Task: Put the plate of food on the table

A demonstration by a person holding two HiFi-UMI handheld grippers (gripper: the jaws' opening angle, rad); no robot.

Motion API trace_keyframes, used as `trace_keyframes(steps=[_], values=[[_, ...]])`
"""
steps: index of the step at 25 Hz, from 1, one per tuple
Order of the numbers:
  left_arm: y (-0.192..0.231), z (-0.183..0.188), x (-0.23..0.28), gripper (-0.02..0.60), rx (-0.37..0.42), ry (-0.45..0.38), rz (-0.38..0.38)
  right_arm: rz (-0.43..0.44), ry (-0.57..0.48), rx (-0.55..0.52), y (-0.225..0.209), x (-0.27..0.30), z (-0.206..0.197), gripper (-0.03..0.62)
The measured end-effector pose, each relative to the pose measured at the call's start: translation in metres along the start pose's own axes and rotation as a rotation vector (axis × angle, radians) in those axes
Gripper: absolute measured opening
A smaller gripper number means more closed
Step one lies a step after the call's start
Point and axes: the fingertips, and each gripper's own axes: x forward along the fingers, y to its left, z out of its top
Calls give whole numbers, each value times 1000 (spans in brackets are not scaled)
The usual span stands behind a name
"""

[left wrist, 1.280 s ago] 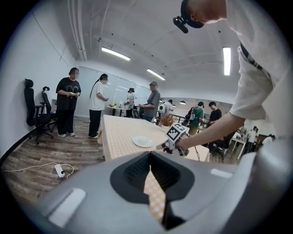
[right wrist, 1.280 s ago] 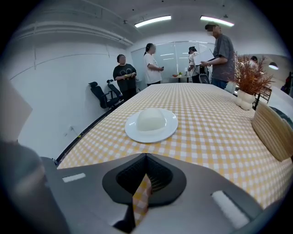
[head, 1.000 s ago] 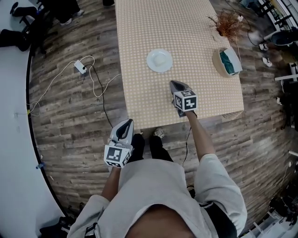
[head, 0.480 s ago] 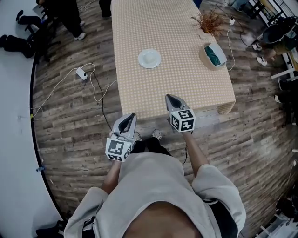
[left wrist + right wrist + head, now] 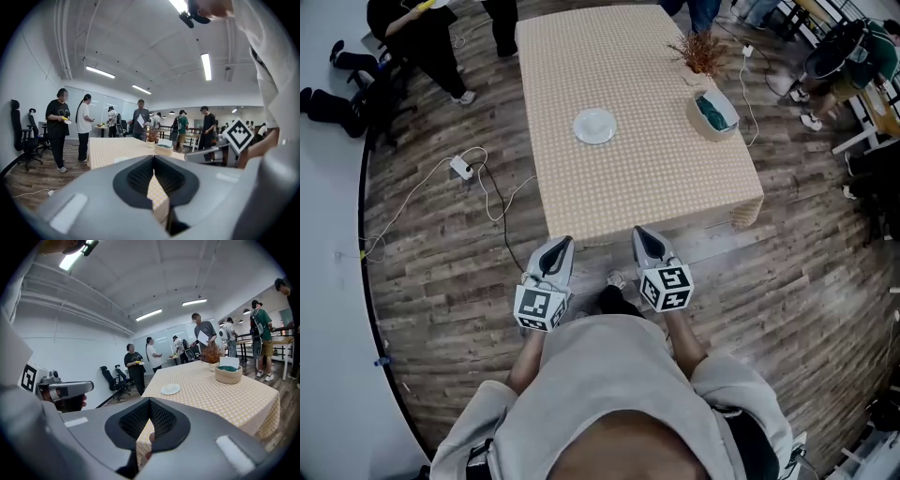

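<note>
A white plate (image 5: 594, 126) lies on the checked-cloth table (image 5: 675, 197), left of its middle; I cannot make out food on it. It also shows in the right gripper view as a small white plate (image 5: 170, 389). Both grippers hang over the wooden floor, short of the table's near edge and close to my body. My left gripper (image 5: 562, 245) is shut with nothing in it, jaws pointing at the table (image 5: 110, 147). The right gripper (image 5: 638, 233) is shut and empty too, level with the left one.
A woven basket (image 5: 713, 113) with a teal cloth and a dried plant (image 5: 699, 52) stand at the table's far right. A power strip with cables (image 5: 461, 167) lies on the floor at left. People stand beyond the table (image 5: 436, 42), and office chairs (image 5: 112, 378) stand by the wall.
The view has drawn back from the table. My right gripper has come off the tabletop to hang by my body beside the left one. The plate stays where it was.
</note>
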Motion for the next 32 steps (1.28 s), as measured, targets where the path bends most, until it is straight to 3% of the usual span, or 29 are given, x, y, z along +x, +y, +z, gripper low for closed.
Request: trace_keyframes(steps=[15,32], values=[[-18,-27,-120,8,-6,-26,-76,-112,-46,-12,106,-93,-47,-3],[-57,-19,-139,8,1,-51,-38,-76,-71,-50,103,-131,-40,-3]])
